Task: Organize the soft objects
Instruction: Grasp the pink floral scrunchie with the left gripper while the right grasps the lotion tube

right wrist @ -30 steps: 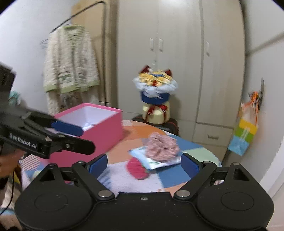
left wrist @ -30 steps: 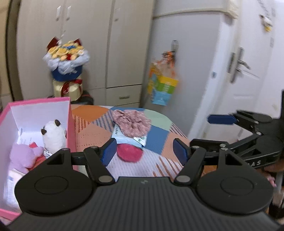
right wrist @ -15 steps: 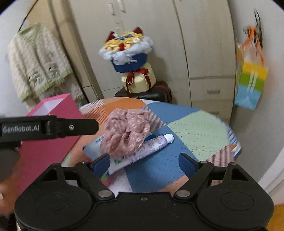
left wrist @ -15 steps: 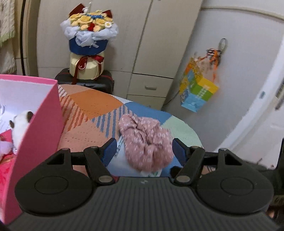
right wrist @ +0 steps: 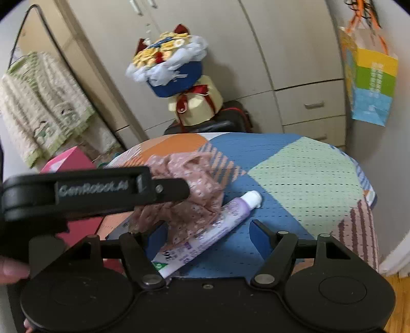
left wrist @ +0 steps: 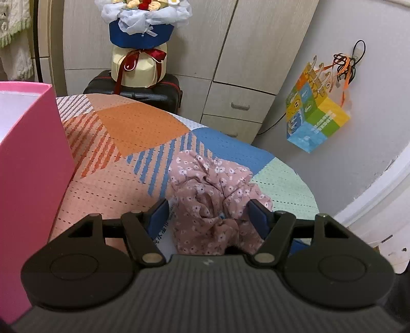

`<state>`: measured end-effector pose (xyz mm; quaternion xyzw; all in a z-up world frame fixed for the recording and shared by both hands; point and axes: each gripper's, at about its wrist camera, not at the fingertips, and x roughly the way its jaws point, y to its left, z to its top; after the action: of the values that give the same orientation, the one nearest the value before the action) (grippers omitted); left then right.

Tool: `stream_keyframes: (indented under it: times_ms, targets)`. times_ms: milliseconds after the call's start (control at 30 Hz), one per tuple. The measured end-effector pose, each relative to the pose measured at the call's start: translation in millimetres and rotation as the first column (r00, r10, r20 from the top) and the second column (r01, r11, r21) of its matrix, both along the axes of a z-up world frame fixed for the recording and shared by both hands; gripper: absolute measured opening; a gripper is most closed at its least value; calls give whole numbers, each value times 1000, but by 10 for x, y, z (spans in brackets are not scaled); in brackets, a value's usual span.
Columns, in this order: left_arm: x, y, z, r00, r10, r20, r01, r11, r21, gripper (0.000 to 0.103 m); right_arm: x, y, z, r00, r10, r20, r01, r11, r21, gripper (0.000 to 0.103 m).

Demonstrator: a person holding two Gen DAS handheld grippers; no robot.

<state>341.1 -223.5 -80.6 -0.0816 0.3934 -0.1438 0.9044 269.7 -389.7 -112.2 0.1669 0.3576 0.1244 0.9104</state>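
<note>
A pink floral fabric piece (left wrist: 212,194) lies crumpled on the patterned tablecloth (left wrist: 143,128), partly on a white packet (left wrist: 162,237). My left gripper (left wrist: 208,214) is low over it, its blue pads on either side of the fabric with the jaws apart. In the right wrist view the same fabric (right wrist: 194,202) rests against a purple tube (right wrist: 217,228). My right gripper (right wrist: 207,234) straddles the tube's lower half, its jaws closing but clear of it. One of the left gripper's black fingers (right wrist: 169,188) crosses over the fabric. The pink box (left wrist: 28,166) stands at the left.
Beyond the table's far edge a flower bouquet (left wrist: 143,23) sits on a cream box atop a black suitcase (left wrist: 143,89), in front of wardrobe doors. A colourful bag (left wrist: 315,120) hangs on the right wall. A hand (right wrist: 10,269) shows at the lower left.
Both grippers moved forward and down toward the fabric, which now sits between the left fingers. The right jaws have narrowed. The box's inside and the red item have left view.
</note>
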Motion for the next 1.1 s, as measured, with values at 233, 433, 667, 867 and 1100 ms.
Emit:
stream_keyframes:
  times_ms: [233,433,667,867,1100]
  targets:
    - [-38,25,-57,999,22,43,-25,996,83,16,-69,-1,-7,998,61,15,-61,998,22,76]
    - [-89,133,-40,997,32,71,-36,997,64,8,-99,-63,-49,999,54,-3,-54,998,40,79]
    - [-236,236,85,985,58,160,-67,997,48,7,-132,10,-60,1000,-8,5,8,999,-42,70]
    - [-241,292,106,988,55,146,-57,998,16,7,-3,109,-51,995,-103,-11,100,987,-123,62]
    - [-213,283,43,994,37,106,-37,999,0,7,-11,371,-121,998,-41,52,55,952,-300,66]
